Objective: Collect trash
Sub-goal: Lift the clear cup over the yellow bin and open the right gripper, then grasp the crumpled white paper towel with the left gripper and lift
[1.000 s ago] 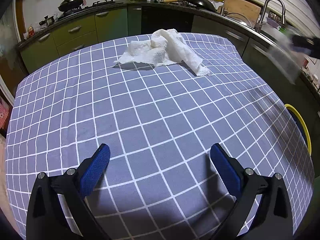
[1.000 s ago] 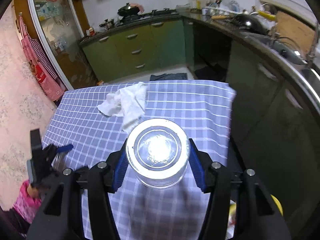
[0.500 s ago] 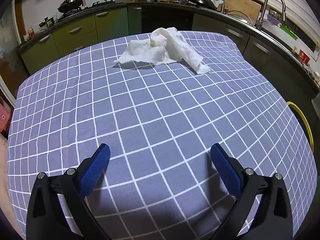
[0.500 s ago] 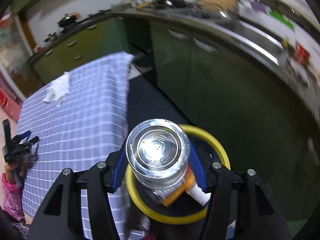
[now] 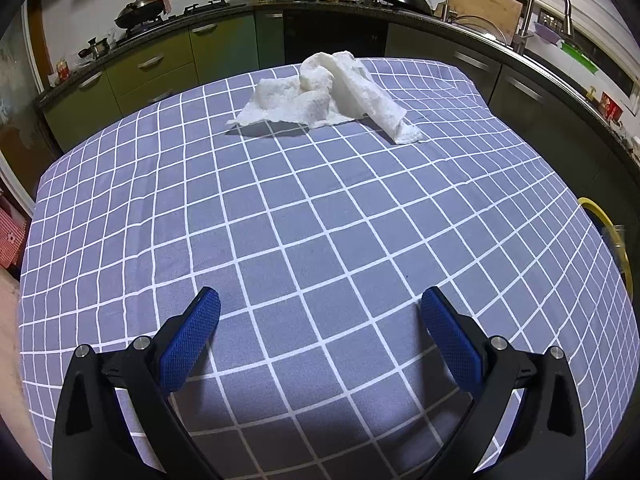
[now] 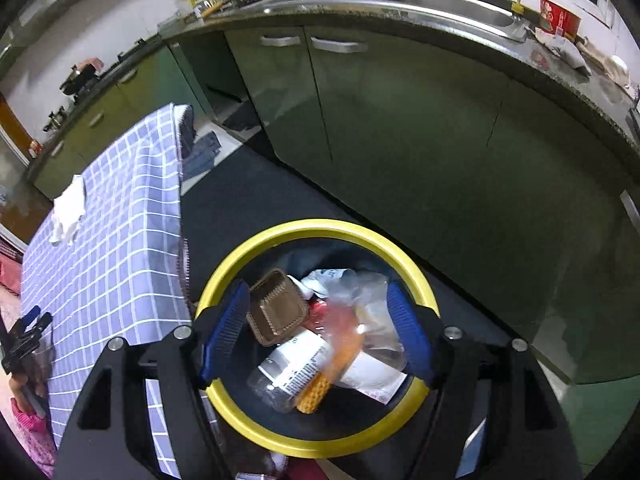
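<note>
**Right claw gaping over the bin, left claw waiting over the table**

Hanging above the yellow-rimmed bin [image 6: 256, 438], the right gripper [image 6: 317, 332] with jaws spread wide, having just been opening, nothing pressed between the blue pads [image 6: 224, 330]. Framed between those pads and lying down inside the bin: a clear plastic bottle [image 6: 290, 368] with a white label, a brown ribbed tray [image 6: 276, 308], crinkled clear wrapping [image 6: 366, 300] and an orange waffle-patterned piece [image 6: 316, 392]. Showing only in the right wrist view: the bin's contents, the dark green cabinet doors [image 6: 400, 128] behind it, and the left gripper seen from outside at the far left edge [image 6: 24, 338], gripped by a hand in a pink sleeve [image 6: 30, 436].

Hovering low over the purple checked tablecloth [image 5: 280, 208], the left gripper [image 5: 320, 320] likewise standing wide, gripping nothing, only bare cloth between its pads [image 5: 192, 340]. Showing clearly only in the left wrist view: the crumpled white paper towel [image 5: 324, 96], lying on the far half of the table, well apart from the left claw and straight ahead of it. Appearing in the right view merely as a small white patch [image 6: 70, 208] on the cloth, far from the right claw. Peeking past the table's right edge in the left view, just an arc of the bin's yellow rim [image 5: 600, 214].
</note>
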`<state>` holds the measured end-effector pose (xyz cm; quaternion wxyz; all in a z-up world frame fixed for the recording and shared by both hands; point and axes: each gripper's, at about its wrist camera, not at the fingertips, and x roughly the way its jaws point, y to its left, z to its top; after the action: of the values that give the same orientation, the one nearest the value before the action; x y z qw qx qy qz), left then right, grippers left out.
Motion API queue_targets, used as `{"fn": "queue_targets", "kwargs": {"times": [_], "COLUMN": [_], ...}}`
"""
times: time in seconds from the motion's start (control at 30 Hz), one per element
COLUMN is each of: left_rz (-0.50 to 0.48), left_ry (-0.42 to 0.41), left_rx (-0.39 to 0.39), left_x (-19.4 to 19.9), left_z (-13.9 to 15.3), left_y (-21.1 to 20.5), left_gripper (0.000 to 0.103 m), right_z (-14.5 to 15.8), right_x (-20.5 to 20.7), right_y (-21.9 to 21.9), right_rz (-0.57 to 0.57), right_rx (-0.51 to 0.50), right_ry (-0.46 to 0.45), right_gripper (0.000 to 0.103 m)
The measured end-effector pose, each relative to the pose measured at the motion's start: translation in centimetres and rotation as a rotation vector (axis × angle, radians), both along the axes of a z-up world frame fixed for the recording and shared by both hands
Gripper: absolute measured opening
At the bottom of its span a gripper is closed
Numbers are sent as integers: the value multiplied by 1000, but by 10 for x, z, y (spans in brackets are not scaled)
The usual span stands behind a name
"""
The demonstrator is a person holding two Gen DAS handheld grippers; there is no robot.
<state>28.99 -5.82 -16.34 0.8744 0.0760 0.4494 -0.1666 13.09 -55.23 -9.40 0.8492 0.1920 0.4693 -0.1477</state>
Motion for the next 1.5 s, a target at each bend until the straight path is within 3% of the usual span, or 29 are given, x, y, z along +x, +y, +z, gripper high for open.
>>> {"fn": "queue_targets", "kwargs": {"times": [0.37,0.6,0.77,1.0,1.37,1.47,1.5], "left_rz": [-1,-38,-19,69,149,167,171], "left_ry": [18,-39,-53,-27,32,50,64], "left_rx": [4,46,17,72,94,84,77], "left_x": [4,21,70,145,193,199,201], "left_z": [2,50,72,49,20,14,11], "left_y": [-2,-30,-63,-83,-87,-85,-85], "left_gripper": [98,98,98,98,98,88,79], "right_z": [27,27,20,12,0,1,1], "right_x": [-23,-25,-30,-36,-30,-28,-28], "right_y": [45,53,48,37,34,36,36], "right_rz": [120,187,194,201,216,227,228], "right_rx": [85,97,121,139,161,159,158], "right_ry": [-163,-194,-196,-188,-180,-178,-179], "right_gripper": [71,72,72,72,72,72,72]}}
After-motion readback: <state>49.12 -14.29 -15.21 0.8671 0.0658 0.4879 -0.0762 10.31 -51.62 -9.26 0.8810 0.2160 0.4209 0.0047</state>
